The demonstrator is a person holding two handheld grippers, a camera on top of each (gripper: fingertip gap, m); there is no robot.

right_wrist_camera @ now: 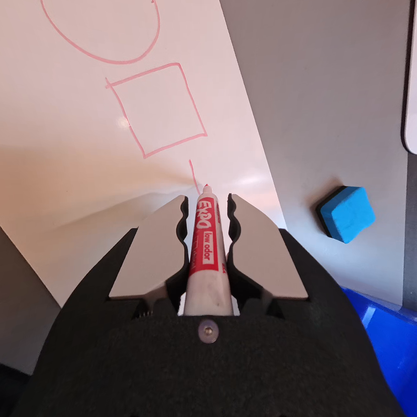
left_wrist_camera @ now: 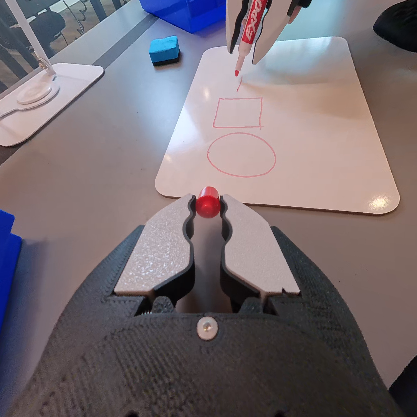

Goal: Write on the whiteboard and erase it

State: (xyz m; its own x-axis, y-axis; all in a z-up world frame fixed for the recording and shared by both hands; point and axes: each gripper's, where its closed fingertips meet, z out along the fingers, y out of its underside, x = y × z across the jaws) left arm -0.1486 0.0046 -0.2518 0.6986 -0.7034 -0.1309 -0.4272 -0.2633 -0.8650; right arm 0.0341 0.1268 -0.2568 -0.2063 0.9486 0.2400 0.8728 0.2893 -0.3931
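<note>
- Left wrist view: whiteboard lies flat on the table, bearing a red circle, a square and one short stroke.
- Right gripper pinches the uncapped marker, tip at that stroke.
- Left gripper clamps the red cap.
- Eraser sits untouched beside the board; erasing is not yet done.
</note>
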